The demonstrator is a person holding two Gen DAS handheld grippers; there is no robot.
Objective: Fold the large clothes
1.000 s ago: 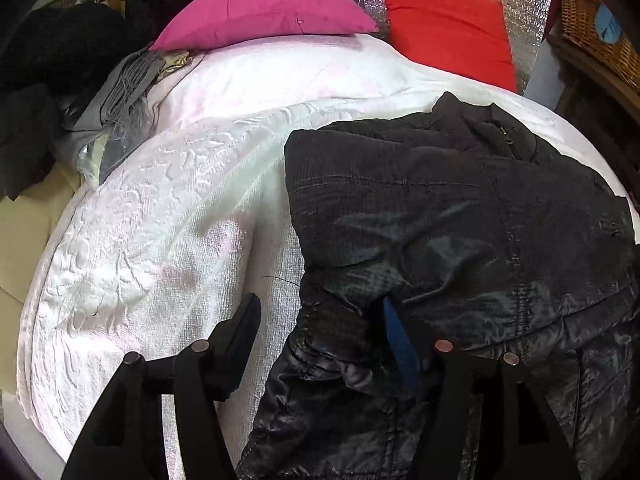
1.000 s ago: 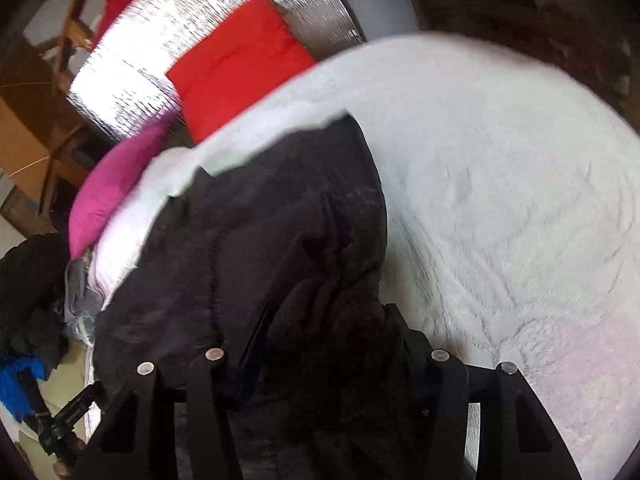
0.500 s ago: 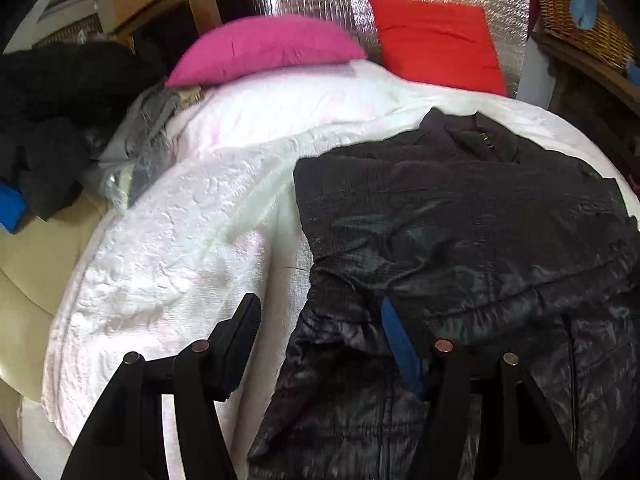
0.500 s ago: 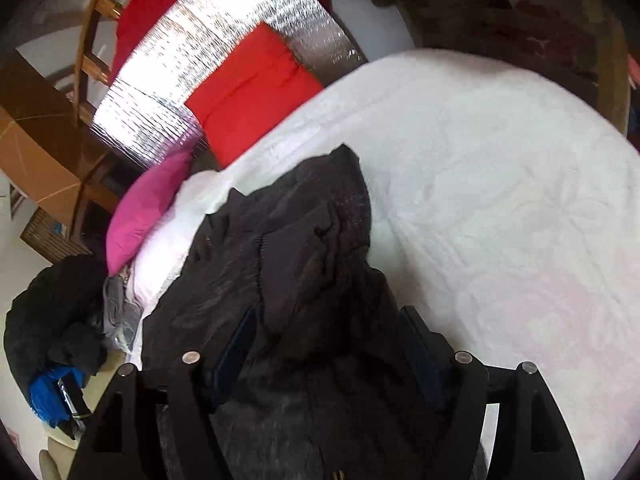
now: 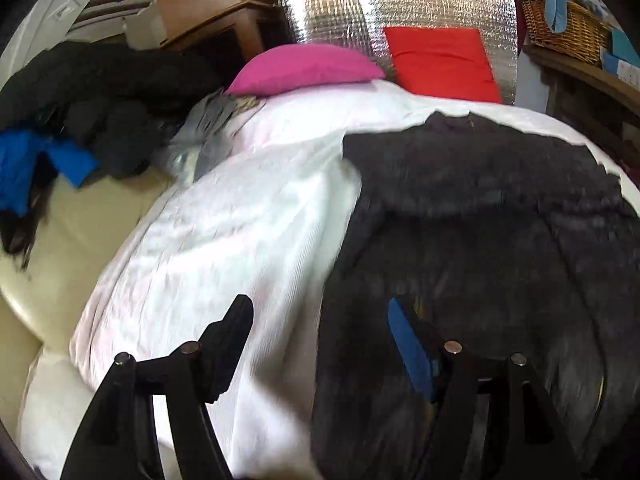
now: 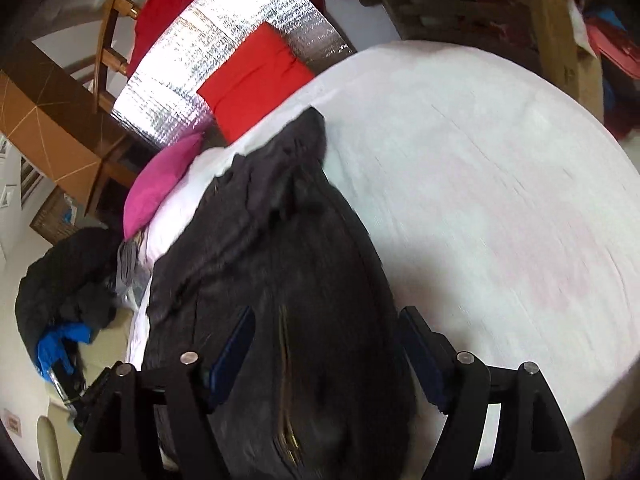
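A large black jacket [image 5: 472, 216] lies spread on a white bedspread [image 5: 224, 240]. It also shows in the right wrist view [image 6: 288, 280], its collar end toward the pillows. My left gripper [image 5: 320, 320] is open above the jacket's left edge, holding nothing. My right gripper [image 6: 328, 328] is open wide, its fingers [image 6: 232, 352] standing either side of the jacket's near end with a brass zipper [image 6: 286, 380]. No cloth is pinched between them that I can see.
A pink pillow [image 5: 304, 68] and a red pillow [image 5: 440, 64] lean against a silver foil panel [image 5: 400, 4] at the bed's head. A heap of dark and blue clothes [image 5: 72, 120] lies left of the bed. A wicker basket [image 5: 568, 28] stands at the right.
Both grippers have pulled back and up from the jacket. The right gripper's view has widened; the bunched cloth it was close over now lies flatter and longer on the bed.
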